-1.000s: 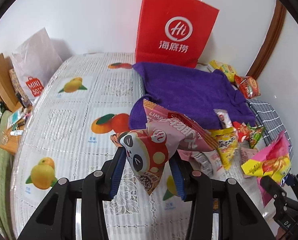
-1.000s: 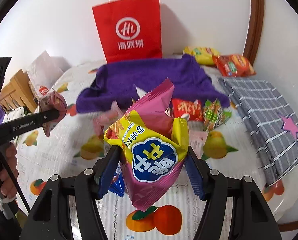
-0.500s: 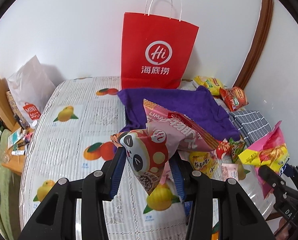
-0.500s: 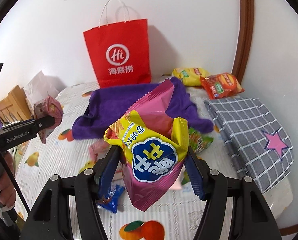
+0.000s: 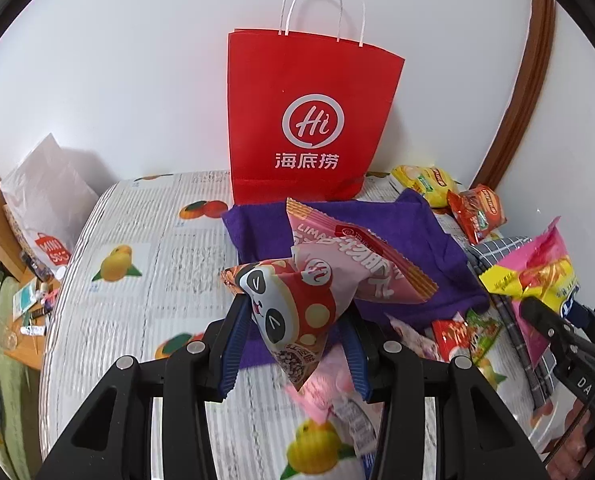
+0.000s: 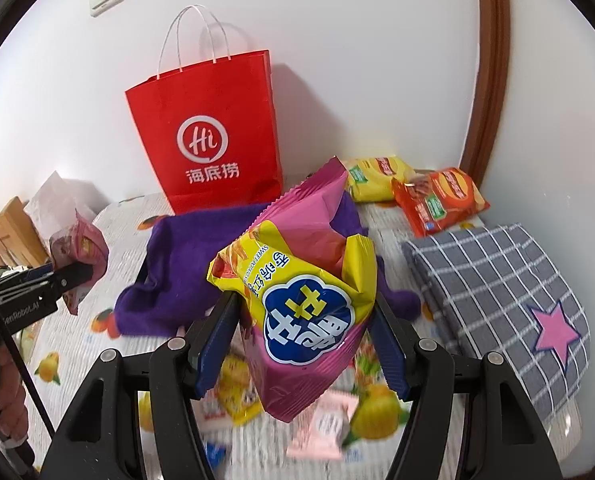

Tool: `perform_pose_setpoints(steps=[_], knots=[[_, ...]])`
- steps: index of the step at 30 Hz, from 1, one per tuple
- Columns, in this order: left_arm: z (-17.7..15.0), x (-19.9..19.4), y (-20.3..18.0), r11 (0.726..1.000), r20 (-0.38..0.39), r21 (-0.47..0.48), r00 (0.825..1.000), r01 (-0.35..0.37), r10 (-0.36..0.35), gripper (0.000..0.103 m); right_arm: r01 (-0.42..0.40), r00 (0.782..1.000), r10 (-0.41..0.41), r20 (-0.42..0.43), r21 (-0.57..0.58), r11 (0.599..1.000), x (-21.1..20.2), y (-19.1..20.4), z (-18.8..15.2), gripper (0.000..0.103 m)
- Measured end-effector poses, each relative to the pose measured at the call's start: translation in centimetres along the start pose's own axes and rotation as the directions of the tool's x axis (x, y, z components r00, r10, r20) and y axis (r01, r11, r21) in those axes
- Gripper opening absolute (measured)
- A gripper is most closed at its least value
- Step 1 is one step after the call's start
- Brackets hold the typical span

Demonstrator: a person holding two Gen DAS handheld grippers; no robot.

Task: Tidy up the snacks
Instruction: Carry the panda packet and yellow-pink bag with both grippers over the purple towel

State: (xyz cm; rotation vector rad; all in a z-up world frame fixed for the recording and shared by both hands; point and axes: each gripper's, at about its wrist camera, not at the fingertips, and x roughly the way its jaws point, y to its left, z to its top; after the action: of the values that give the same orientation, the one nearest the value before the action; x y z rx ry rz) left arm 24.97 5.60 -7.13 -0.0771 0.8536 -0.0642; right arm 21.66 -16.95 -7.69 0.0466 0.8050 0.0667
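Note:
My left gripper [image 5: 295,344] is shut on a pink snack packet with a panda face [image 5: 317,276], held up above the table. My right gripper [image 6: 303,340] is shut on a pink and yellow chip bag [image 6: 305,280], also lifted. A red paper bag with white handles [image 5: 309,120] stands upright against the back wall, behind a purple towel [image 5: 409,236]; the right wrist view shows this red paper bag [image 6: 213,136] too. Each gripper appears at the edge of the other's view: the right gripper [image 5: 553,332] and the left gripper [image 6: 61,280], still with their packets.
Small snack packets [image 6: 321,424] lie scattered on the fruit-print tablecloth [image 5: 137,264] below the grippers. A yellow bag [image 6: 377,176] and a red bag [image 6: 437,200] lie at the back right. A grey checked cloth with a pink star [image 6: 509,280] is at right. A white bag [image 5: 41,196] stands at left.
Both grippers have risen and pulled back from the table with their packets still gripped; the red paper bag now shows whole, handles included, and the table looks farther below.

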Motion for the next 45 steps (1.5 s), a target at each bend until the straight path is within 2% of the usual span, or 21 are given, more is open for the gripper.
perform_pose_setpoints(steps=[8, 21, 26, 30, 37, 45], knots=[[2.2, 3.2, -0.1, 1.000, -0.007, 0.008, 1.000, -0.022, 0.022, 0.042, -0.042, 0.999, 0.042, 0.001, 0.010, 0.999, 4.3, -0.6, 3.4, 0.064], [6.3, 7.7, -0.3, 0.999, -0.023, -0.032, 1.000, -0.008, 0.007, 0.042, 0.025, 1.000, -0.025, 0.013, 0.016, 1.000, 9.2, -0.6, 8.8, 0.064], [7.0, 9.5, -0.3, 0.998, -0.033, -0.055, 0.999, 0.009, -0.011, 0.042, 0.015, 1.000, -0.015, -0.003, 0.023, 1.000, 10.9, -0.9, 9.7, 0.064], [7.1, 11.2, -0.2, 0.998, -0.061, -0.055, 0.998, -0.025, 0.022, 0.042, 0.011, 1.000, -0.011, -0.008, 0.010, 1.000, 12.3, -0.5, 10.1, 0.064], [6.9, 12.3, -0.3, 0.998, -0.055, -0.017, 0.996, -0.068, 0.067, 0.042, 0.008, 1.000, -0.008, -0.026, 0.000, 1.000, 15.0, 0.0, 10.6, 0.064], [6.6, 13.9, 0.1, 0.997, -0.096, -0.031, 0.993, -0.066, 0.063, 0.042, -0.005, 0.997, 0.003, -0.071, -0.027, 1.000, 16.6, 0.4, 10.3, 0.064]])
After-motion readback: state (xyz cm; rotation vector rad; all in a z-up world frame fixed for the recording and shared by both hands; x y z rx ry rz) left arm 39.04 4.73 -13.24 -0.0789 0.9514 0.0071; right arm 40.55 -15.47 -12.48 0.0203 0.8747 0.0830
